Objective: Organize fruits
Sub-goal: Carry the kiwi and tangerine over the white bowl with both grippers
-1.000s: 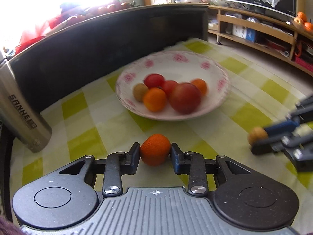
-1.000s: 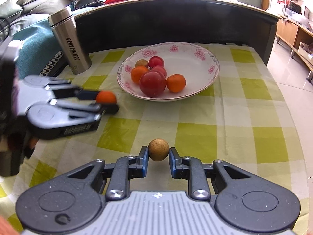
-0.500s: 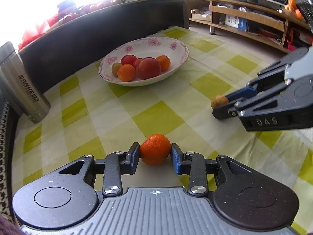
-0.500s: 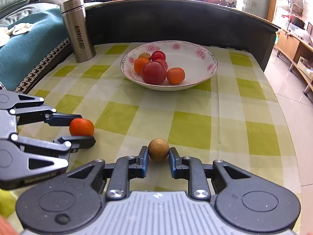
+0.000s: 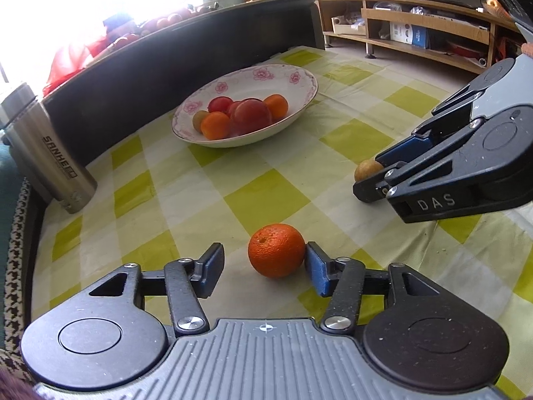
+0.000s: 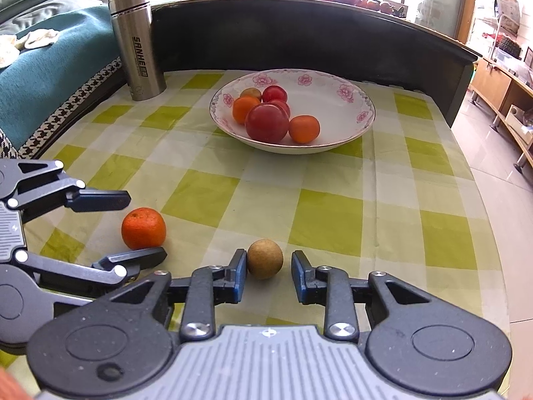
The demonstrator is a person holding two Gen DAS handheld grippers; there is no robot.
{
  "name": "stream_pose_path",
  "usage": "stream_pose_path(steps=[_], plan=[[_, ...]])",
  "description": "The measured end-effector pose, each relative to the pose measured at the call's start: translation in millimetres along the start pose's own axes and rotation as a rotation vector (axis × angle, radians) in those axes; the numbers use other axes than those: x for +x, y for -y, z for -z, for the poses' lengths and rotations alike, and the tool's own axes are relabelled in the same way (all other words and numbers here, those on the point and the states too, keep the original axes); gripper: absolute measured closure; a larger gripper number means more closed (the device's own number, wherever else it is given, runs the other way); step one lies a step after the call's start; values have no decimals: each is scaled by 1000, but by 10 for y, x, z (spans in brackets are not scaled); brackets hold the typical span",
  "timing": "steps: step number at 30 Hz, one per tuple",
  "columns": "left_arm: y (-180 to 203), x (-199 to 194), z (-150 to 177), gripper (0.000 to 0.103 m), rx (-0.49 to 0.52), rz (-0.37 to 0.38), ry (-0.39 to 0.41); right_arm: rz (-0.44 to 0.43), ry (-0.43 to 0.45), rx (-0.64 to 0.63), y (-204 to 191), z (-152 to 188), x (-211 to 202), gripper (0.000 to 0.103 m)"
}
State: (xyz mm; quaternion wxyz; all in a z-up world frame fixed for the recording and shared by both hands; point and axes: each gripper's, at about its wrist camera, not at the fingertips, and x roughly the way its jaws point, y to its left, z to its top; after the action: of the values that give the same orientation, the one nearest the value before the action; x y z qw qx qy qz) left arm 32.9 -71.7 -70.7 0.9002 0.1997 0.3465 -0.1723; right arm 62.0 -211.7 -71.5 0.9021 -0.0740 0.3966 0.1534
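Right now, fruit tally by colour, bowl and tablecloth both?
Orange: 3, two in the bowl, one on the tablecloth between the left gripper's open fingers
Red: 3, all in the bowl
Brown/tan: 2, one in the bowl, one on the cloth between the right gripper's open fingers
Total: 8

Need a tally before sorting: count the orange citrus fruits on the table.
3. Two round orange citrus fruits lie in the white flowered bowl, left and right; one sits on the checked cloth between the open left gripper. Others may be hidden.
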Motion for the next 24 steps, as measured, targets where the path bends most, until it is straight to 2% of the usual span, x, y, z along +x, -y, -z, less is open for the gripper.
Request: stream_pose_path(steps=[3, 5, 10, 12, 19, 24], plan=[[29, 11, -34, 40, 38, 2, 1, 11, -2, -10, -25, -3, 4, 68], [29, 24, -16, 41, 20, 19, 13, 12, 6, -3, -21, 12, 4, 68], [-3, 15, 20, 57, -27, 69, 27, 39, 14, -31, -79, 30, -1, 70], [11, 3, 23, 59, -39, 68, 26, 47, 13, -34, -100, 32, -14, 74], [-19, -32, -21, 60, -51, 79, 29, 45, 4, 1, -52, 2, -49, 75], [-99, -63, -173, 60, -80, 73, 57, 31, 43, 42, 3, -130, -137, 75]])
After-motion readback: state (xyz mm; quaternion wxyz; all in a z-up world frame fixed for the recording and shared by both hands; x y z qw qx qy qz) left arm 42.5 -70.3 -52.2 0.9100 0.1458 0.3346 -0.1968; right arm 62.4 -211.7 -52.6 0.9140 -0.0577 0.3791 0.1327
